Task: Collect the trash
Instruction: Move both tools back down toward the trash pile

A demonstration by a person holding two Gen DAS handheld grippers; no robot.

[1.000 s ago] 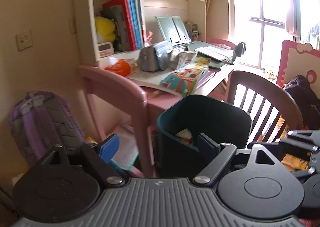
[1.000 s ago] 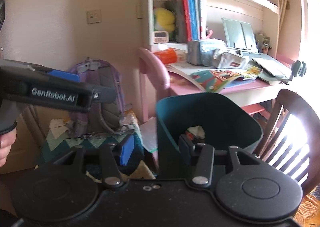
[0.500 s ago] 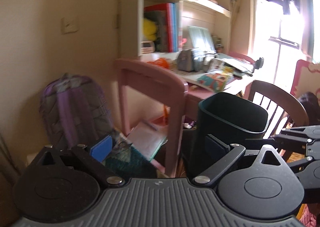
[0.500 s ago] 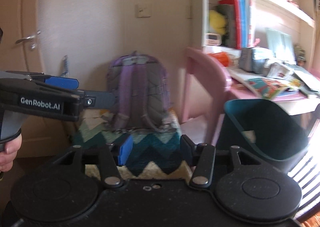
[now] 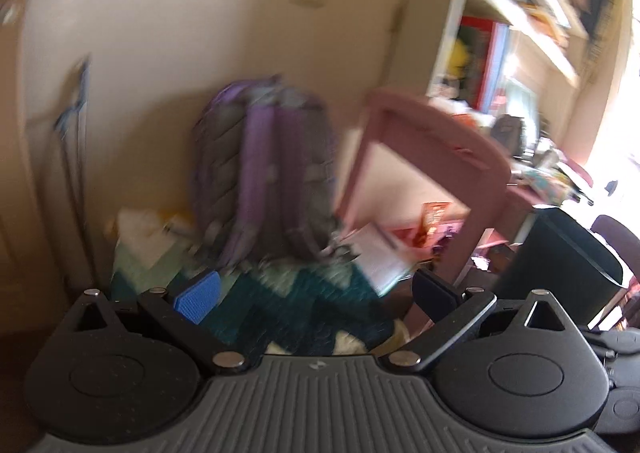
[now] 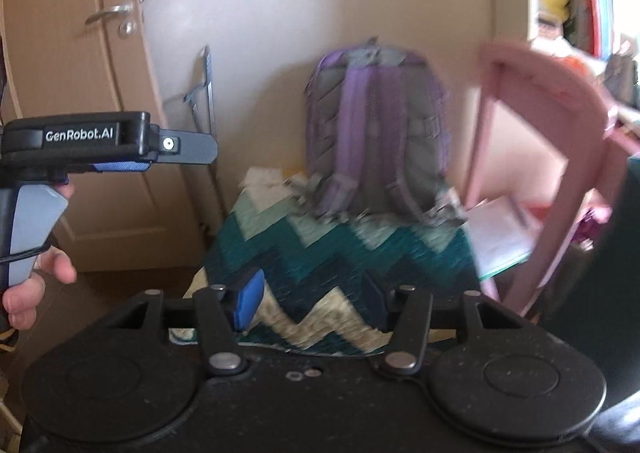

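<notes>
The dark teal trash bin [image 5: 560, 265] stands at the right in the left wrist view; only its dark edge [image 6: 624, 253] shows at the far right of the right wrist view. My left gripper [image 5: 316, 289] is open and empty, and points at a zigzag-patterned blanket [image 5: 280, 301]. My right gripper [image 6: 308, 303] is open and empty over the same blanket [image 6: 340, 249]. The left gripper [image 6: 182, 147] also shows from the side at the left of the right wrist view. Both views are blurred.
A purple and grey backpack [image 6: 376, 121] leans on the wall behind the blanket. A pink desk frame [image 6: 560, 125] stands to the right, with papers [image 6: 500, 237] beneath. A wooden door [image 6: 72, 93] is at the left. Shelves with books [image 5: 500, 53] rise at the right.
Both grippers have swung left, away from the trash bin and desk, towards the backpack and blanket. The bin slid to the right edge of both views. Both stay open.
</notes>
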